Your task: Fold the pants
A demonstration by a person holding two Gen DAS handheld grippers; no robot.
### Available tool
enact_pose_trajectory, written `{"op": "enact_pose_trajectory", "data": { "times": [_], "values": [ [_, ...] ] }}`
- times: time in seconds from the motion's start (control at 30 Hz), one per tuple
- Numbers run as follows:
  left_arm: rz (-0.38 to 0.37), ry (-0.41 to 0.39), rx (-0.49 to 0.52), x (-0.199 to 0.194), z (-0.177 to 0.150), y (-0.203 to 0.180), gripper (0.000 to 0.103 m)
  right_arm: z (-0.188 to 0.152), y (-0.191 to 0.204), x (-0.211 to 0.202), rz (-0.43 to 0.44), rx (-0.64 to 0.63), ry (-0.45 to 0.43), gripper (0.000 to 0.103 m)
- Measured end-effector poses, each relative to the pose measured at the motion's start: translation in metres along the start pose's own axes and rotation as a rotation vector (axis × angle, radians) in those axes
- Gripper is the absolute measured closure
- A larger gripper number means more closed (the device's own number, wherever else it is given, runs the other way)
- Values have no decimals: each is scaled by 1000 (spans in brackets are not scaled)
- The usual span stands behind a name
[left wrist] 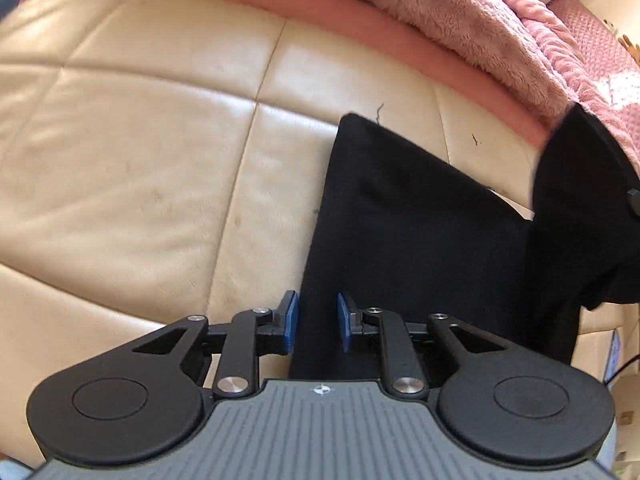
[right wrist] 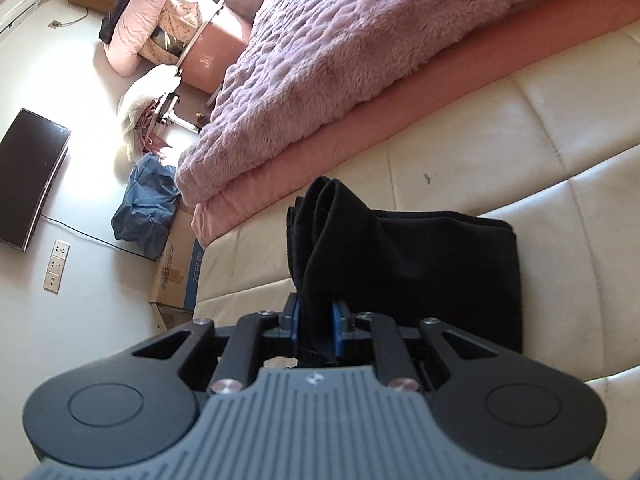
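- The cream leather surface (left wrist: 140,140) with stitched panels fills both views and bears the black pants (left wrist: 400,216).
- A fluffy pink blanket (right wrist: 360,52) over a pink sheet (right wrist: 400,120) runs along the far edge in both views; only the right wrist view shows its corner ending above the floor.
- The pants lie folded on the leather. In the left wrist view they are a long flat band running from the near edge to the far right, with a lifted dark flap at the far right; in the right wrist view they are a compact folded block (right wrist: 420,264) with a bunched end rising towards the camera.
- Only the right wrist view shows the room to the left: a dark screen (right wrist: 28,176), a blue bag (right wrist: 144,216), a cardboard box (right wrist: 176,272) and wall sockets (right wrist: 56,266).
- The right gripper (right wrist: 316,320) is clamped on the bunched end of the pants, blue pads pressing the cloth from both sides.
- The left gripper (left wrist: 318,320) stands partly open; the edge of the pants lies between its blue pads, which stand clear of the cloth.
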State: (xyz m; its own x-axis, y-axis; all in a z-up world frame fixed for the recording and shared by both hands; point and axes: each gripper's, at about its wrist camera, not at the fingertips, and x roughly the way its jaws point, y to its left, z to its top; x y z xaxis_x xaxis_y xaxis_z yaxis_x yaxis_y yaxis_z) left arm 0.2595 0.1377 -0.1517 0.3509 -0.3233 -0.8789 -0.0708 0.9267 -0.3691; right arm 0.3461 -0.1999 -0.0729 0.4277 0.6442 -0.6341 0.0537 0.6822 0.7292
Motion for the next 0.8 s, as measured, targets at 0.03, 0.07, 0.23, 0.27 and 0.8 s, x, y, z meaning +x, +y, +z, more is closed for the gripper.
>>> {"op": "enact_pose_trajectory", "data": {
  "times": [0.03, 0.07, 0.23, 0.27, 0.8],
  "values": [
    [-4, -5, -7, 3, -1, 3, 80, -3, 4, 15, -4, 8, 17, 92],
    [-11, -10, -15, 4, -2, 5, 80, -6, 7, 29, -10, 16, 33, 92],
    [-61, -12, -59, 4, 0, 15, 76, -22, 16, 97, -75, 33, 100, 92],
    [-68, -13, -64, 3, -1, 17, 76, -25, 17, 108, -91, 28, 108, 92],
    [-152, -133, -93, -35, 11, 14, 58, -22, 51, 82, -9, -106, 97, 67]
  ]
}}
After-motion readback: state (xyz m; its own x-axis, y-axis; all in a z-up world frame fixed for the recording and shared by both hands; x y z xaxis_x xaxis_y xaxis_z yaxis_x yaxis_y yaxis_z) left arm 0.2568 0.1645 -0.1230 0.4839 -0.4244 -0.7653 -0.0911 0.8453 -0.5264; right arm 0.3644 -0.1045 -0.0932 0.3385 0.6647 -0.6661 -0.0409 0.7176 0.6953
